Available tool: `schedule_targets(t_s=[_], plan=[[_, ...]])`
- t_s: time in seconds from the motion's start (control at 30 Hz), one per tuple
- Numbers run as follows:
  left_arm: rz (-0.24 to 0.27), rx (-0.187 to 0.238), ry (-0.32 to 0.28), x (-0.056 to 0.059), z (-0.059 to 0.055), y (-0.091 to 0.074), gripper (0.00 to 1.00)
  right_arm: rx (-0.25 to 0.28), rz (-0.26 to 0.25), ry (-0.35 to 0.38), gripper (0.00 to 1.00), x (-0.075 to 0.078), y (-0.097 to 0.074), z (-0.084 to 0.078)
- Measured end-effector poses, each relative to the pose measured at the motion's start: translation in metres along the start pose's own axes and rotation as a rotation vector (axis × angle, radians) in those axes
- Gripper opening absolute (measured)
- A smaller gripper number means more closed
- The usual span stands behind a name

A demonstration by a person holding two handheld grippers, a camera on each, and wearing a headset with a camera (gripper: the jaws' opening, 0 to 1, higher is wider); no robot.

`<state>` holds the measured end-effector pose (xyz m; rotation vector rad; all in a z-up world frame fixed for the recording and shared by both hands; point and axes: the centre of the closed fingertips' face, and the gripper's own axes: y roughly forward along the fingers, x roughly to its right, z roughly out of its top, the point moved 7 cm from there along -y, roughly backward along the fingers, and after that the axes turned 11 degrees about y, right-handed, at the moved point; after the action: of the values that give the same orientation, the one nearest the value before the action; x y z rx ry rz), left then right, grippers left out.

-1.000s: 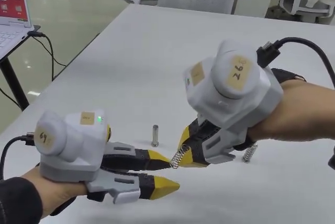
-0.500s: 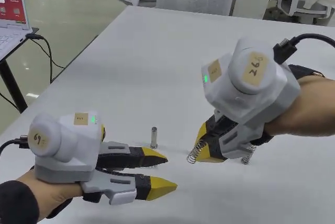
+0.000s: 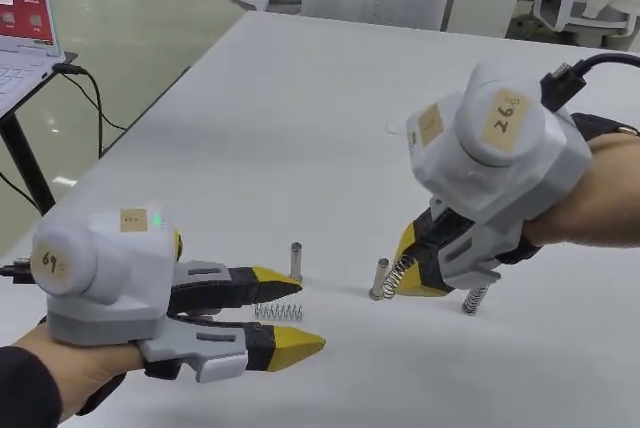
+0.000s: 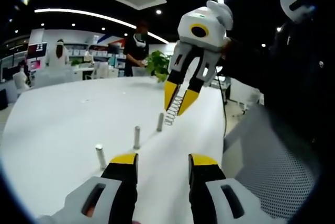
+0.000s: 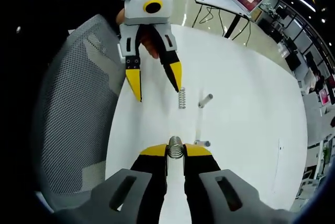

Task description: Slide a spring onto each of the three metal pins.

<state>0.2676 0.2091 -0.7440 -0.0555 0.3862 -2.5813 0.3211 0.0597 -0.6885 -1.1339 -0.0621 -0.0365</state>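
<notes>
**Held spring (image 3: 400,273) carried over beside the middle pin (image 3: 380,278)**

Since half a second ago the right claw (image 5: 176,153) has swung its spring rightward to the middle pin, and my left claw (image 3: 290,308) has drawn back toward me.

From the left, the left claw is spread and carries nothing. A loose spring (image 3: 278,311) lies flat on the tabletop (image 3: 300,128) under the gap between its jaws, near the left pin (image 3: 296,260), which stands upright and bare. The middle pin is bare too. The held spring hangs tilted with its lower end just beside that pin's top, not yet over it. The right claw pinches it across the upper coils. Past that claw a third spring (image 3: 476,298) stands leaning, and I cannot tell whether it sits on a pin.

I judge these springs to be very light, thin-wired and soft along their length. Squeezed hard, one could buckle or flick out, and the loose one may roll if nudged. I would grip across the coils near the top, leaving the lower mouth free to find the pin. The pins look stiff but slim, so a sideways knock might topple one.

Bare tabletop runs wide beyond the pins. The left edge lies near my left hand, and the two claws are well apart.
</notes>
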Motion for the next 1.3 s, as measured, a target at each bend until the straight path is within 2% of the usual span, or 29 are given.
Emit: schedule_targets(t_s=[0.23,0.67,0.93,1.1,1.3], plan=[[0.024,-0.013,0.014,-0.002,-0.002,-0.005,0.33,-0.003,-0.009,0.007,0.08,0.005,-0.001,-0.002],[0.093,-0.009,-0.009,-0.002,-0.006,-0.015,0.34,-0.031,-0.036,0.001,0.08,0.019,0.0,-0.002],[0.102,-0.016,-0.017,-0.001,-0.009,-0.016,0.35,-0.068,-0.062,-0.007,0.08,0.036,0.006,-0.003],[0.115,-0.016,-0.02,-0.003,-0.01,-0.017,0.38,-0.076,-0.057,-0.004,0.08,0.043,0.011,-0.001],[0.107,-0.019,-0.022,-0.003,-0.012,-0.017,0.38,-0.084,-0.052,0.002,0.08,0.048,0.02,0.001]])
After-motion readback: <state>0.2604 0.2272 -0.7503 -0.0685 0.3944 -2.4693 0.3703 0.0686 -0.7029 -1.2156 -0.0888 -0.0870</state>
